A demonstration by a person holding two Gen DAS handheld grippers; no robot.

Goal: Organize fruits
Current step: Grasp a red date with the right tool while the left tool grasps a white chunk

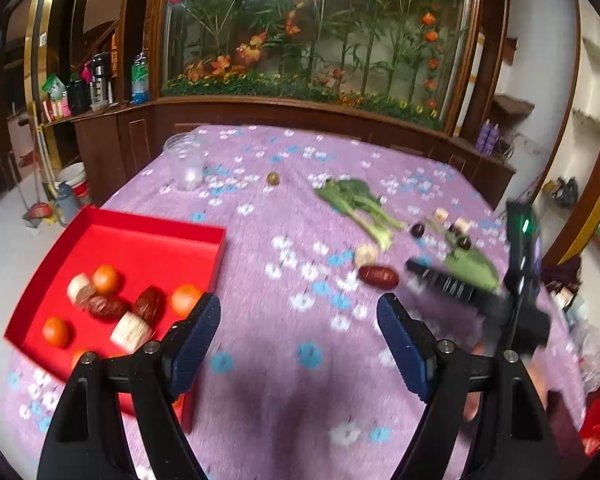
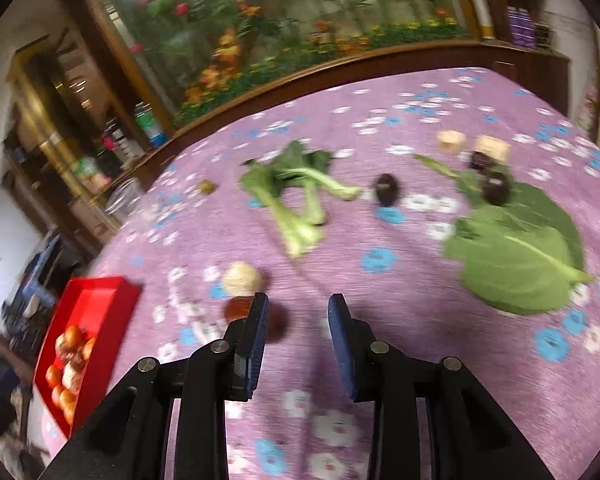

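Tongs [image 1: 299,312] beside fruit-filled red box [image 1: 156,236]

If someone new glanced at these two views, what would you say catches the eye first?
Probably the red tray at the table's left edge, holding oranges, red dates and pale chunks. Next, the purple floral tablecloth strewn with bok choy, a big green leaf and dark plums. Both claws, left claw and right claw, are open and empty.

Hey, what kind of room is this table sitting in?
Probably a home dining or living room. The table wears a purple flowered tablecloth, behind it stands a dark wooden cabinet with a glass display of artificial flowers, and a side shelf holds household bottles and a flask.
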